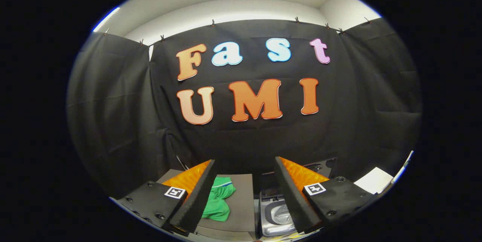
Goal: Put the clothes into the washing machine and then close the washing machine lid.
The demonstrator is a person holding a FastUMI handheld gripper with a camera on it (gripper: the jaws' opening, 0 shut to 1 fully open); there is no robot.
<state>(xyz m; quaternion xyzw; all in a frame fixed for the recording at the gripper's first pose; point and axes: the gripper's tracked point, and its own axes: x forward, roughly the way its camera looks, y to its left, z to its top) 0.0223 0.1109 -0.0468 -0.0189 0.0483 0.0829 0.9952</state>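
A crumpled green garment [217, 201] lies on a grey surface [243, 197] below me, just inside my left finger [196, 197]. To its right stands a small washing machine [276, 215] with its lid raised at the back; part of its drum shows beside my right finger [292, 193]. My gripper [244, 193] hangs well above both, open, with nothing between its fingers.
Black cloth walls close the booth behind and at both sides. A white sheet [374, 180] lies at the far right of the table, beyond the right finger. A dark box-like part stands behind the washing machine.
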